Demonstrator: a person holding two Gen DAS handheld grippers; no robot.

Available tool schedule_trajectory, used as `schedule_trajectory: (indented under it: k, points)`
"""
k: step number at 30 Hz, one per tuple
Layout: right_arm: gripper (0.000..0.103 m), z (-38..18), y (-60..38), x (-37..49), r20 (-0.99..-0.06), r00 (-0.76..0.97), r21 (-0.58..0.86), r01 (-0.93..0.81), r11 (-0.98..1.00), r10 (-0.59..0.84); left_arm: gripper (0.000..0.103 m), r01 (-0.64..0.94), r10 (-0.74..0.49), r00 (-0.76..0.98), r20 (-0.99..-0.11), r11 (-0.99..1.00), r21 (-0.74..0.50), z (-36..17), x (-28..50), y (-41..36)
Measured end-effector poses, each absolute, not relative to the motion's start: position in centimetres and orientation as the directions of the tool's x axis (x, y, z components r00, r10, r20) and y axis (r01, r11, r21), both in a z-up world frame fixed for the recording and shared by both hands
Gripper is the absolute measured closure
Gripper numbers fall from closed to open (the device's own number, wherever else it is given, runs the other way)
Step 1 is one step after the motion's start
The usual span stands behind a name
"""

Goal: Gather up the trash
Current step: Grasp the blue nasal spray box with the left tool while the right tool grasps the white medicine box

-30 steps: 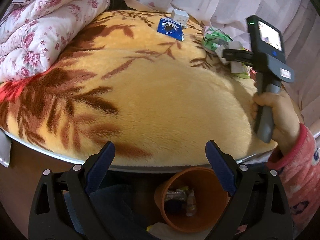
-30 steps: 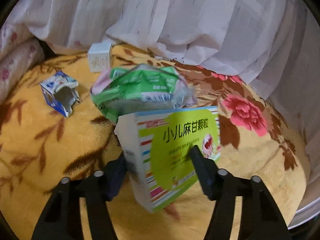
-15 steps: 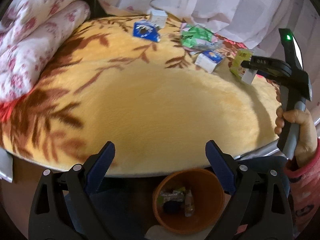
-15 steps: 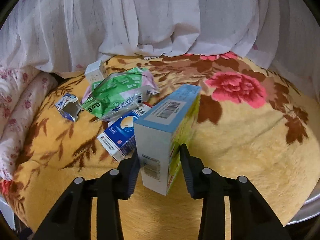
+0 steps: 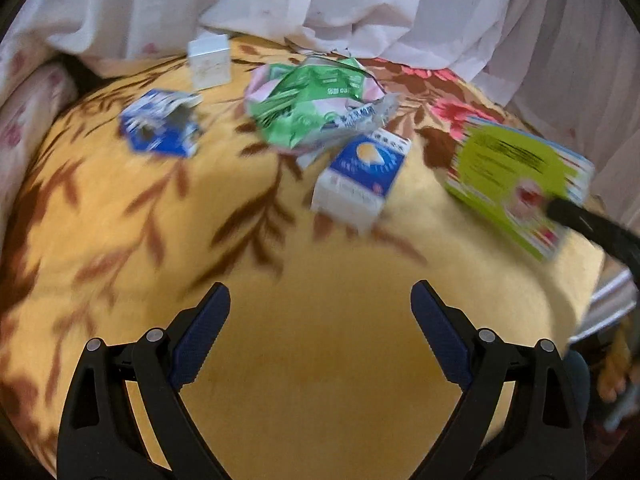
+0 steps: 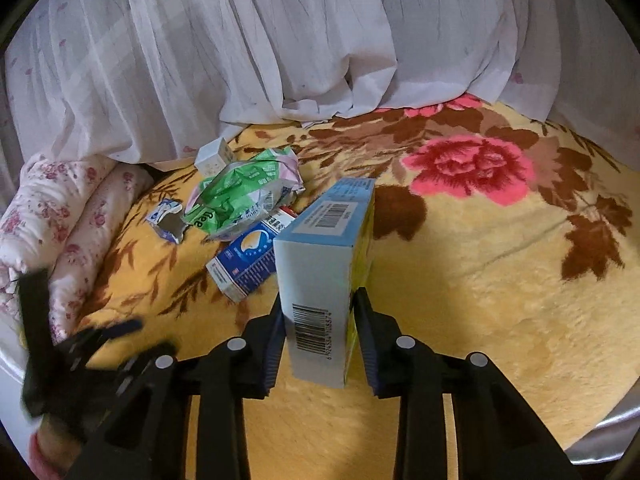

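Note:
My right gripper [image 6: 319,300] holds a green and light-blue carton [image 6: 324,248] upright above the yellow flowered blanket [image 6: 480,280]. Its jaws are closing, with the pads pressed on the carton's two broad faces. In the left wrist view that carton [image 5: 512,176] hangs at the right on a black finger [image 5: 580,220]. My left gripper [image 5: 320,292] stands open and empty over bare blanket; in the right wrist view it is a blur at the left [image 6: 100,344]. Beyond it lie a blue-white box [image 5: 364,172], a crumpled green bag [image 5: 312,108], a torn blue carton [image 5: 160,128] and a small white box [image 5: 210,62].
White curtain fabric [image 6: 320,60] drapes along the blanket's far side. A rolled floral quilt [image 6: 60,220] lies at the left. The bed's metal rim [image 6: 608,428] shows at the lower right. A hand [image 5: 612,376] shows at the right edge.
My left gripper swung from over the orange bin at the bed's edge forward onto the blanket, and the bin left view. My right gripper closed on the green carton and drew it back off the pile.

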State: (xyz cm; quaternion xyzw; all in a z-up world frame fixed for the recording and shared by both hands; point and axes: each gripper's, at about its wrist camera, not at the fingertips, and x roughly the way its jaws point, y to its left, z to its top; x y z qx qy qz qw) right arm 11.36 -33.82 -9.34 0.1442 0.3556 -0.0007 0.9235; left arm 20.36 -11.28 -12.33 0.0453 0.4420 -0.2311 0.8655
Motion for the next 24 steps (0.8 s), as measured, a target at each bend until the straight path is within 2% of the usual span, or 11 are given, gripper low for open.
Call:
schedule_trajectory:
  k: [9, 11, 12, 13, 24]
  points:
    - [0.071, -9.9, -36.3, 9.5, -0.655, 0.743, 0.303, 0.094, 0.948, 0.136, 0.015, 0.495, -0.317, 0.475, -0.821, 0.868, -0.048, -14.0, 26.9, -17.0]
    - [0.071, -10.0, -36.7, 9.3, -0.655, 0.742, 0.31, 0.096, 0.946, 0.14, 0.024, 0.5, -0.307, 0.459, -0.834, 0.865, -0.044, -14.6, 27.7, -17.7]
    - [0.071, -10.0, -36.8, 9.3, -0.655, 0.742, 0.312, 0.095, 0.945, 0.141, 0.034, 0.505, -0.31, 0.443, -0.841, 0.862, -0.052, -15.0, 28.0, -17.9]
    - [0.071, -10.1, -36.9, 9.3, -0.655, 0.742, 0.311, 0.094, 0.946, 0.142, 0.04, 0.509, -0.319, 0.43, -0.845, 0.858, -0.066, -15.2, 28.1, -17.9]
    - [0.073, -9.2, -36.5, 8.4, -0.637, 0.759, 0.287, 0.07, 0.955, 0.136, 0.042, 0.509, -0.394, 0.431, -0.812, 0.849, -0.143, -13.3, 24.4, -15.0]
